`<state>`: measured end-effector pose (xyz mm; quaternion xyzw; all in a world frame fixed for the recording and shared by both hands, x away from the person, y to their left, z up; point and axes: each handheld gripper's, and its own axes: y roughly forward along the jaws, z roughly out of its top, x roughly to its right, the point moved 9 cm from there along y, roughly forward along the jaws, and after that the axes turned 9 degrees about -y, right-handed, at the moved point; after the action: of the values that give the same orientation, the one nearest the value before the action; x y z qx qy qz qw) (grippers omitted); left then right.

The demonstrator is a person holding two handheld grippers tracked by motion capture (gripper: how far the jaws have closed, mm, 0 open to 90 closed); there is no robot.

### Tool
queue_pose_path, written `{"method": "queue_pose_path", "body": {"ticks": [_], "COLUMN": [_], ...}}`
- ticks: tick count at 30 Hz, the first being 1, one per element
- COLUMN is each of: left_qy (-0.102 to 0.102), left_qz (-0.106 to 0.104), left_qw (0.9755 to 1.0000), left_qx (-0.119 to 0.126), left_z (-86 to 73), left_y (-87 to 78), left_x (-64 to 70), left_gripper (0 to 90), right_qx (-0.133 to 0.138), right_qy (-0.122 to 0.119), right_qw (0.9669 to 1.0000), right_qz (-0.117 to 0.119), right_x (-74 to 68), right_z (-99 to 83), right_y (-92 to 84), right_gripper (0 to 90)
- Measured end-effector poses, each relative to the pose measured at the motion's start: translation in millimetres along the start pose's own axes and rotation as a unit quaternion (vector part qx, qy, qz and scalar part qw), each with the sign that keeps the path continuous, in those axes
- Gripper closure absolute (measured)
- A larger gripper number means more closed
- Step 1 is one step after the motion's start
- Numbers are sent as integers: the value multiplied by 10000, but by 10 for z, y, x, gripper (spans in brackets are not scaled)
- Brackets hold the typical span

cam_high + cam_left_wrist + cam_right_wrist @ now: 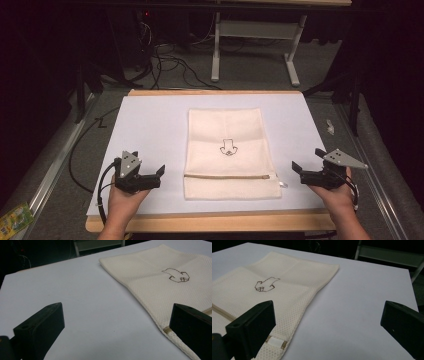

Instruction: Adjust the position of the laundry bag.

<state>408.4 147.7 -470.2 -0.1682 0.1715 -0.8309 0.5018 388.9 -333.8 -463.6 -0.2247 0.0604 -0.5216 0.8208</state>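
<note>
Flat in the middle of a white sheet [150,125] over a wooden-edged table [210,223]: a cream mesh bag [226,150], rectangular, honeycomb-woven, faintly creased into quarters. On its centre, a small dark outline drawing [228,147], stitched or printed, cannot tell which. Near the bag's near edge, a tan zipper [227,176] across almost the full width, with a small pale pull tab [283,184] just past the right end.

Left gripper [161,176] low at the bag's left side, just beside its lower corner, apart from the cloth; jaws wide open, empty. Seen along it in the left gripper view: two blocky matte black jaws, bare sheet between them, the bag's left edge [140,295] and the zipper's end behind the right jaw.

Right gripper [296,170] mirrored at the bag's right side, near the pull tab, not touching; jaws likewise spread wide, holding nothing. In the right gripper view, the left jaw overlapping the bag's corner and a white fabric tab [274,342] by the zipper end.

Grey three-cornered plates atop both grippers. Around: dark surroundings, grey carpet, black cables [165,62], the white legs of another table [216,55] beyond, a green-yellow packet [14,220] on the floor at lower left. Nothing between either gripper and the bag.
</note>
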Motion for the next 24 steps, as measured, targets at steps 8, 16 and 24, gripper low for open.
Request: {"method": "queue_pose_path", "body": {"ticks": [8,16,24], "left_qy": [-23,-52,-88], "left_qz": [-116,-161,-198], "left_qw": [9999,9997,9996], "left_qx": [-104,-175,-202], "left_z": [-27,-59,-71], "left_y": [62,86,111], "left_x": [43,62,52], "left_gripper": [10,20,28], "right_qx": [-40,10,17], "right_qy": [34,42,71], "right_qw": [10000,10000,10000], "right_qz": [-26,-62,-16], "right_x": [17,20,-2], "right_z": [-32,-18,-3], "right_y": [-9,-49,-47], "right_gripper": [0,4,21]}}
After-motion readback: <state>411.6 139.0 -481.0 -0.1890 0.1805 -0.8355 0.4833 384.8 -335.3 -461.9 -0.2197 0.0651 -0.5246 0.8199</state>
